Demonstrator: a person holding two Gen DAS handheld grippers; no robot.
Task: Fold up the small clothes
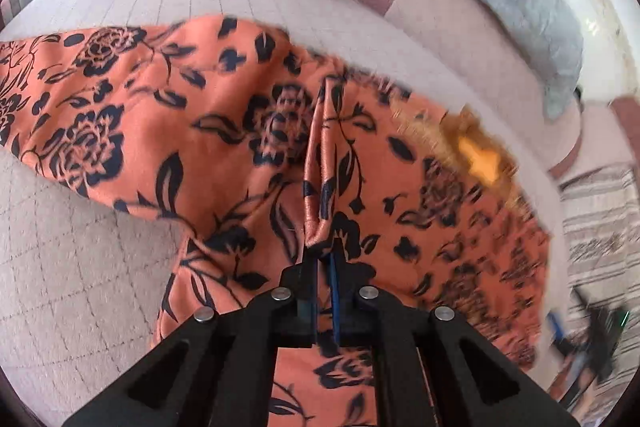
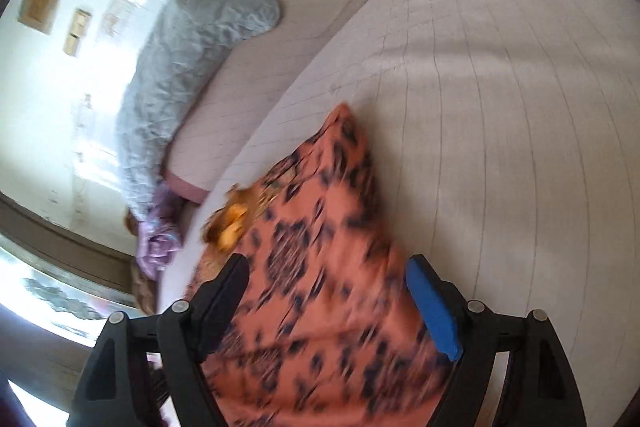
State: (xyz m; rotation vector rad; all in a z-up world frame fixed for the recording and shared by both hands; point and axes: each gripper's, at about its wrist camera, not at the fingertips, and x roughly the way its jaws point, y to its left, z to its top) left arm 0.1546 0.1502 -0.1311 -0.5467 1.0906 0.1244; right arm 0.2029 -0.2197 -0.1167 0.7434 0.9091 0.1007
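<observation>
Left wrist view: left tongs (image 1: 324, 259) are pinching shut on a raised ridge of the orange floral garment (image 1: 168, 131), which is sprawling across the middle of the bed (image 1: 72, 267).
Right wrist view: right tongs (image 2: 328, 291) are standing wide open, holding nothing, with the garment (image 2: 320, 287) passing between the fingers toward the bed's (image 2: 500, 107) pillow-side edge.
Advice: judging by the slack, the right should be closing on an edge before lifting, keeping the cloth taut and layers aligned.

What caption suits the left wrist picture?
Left hand-held gripper pinches a fold of orange flowered cloth over the bed.
</observation>
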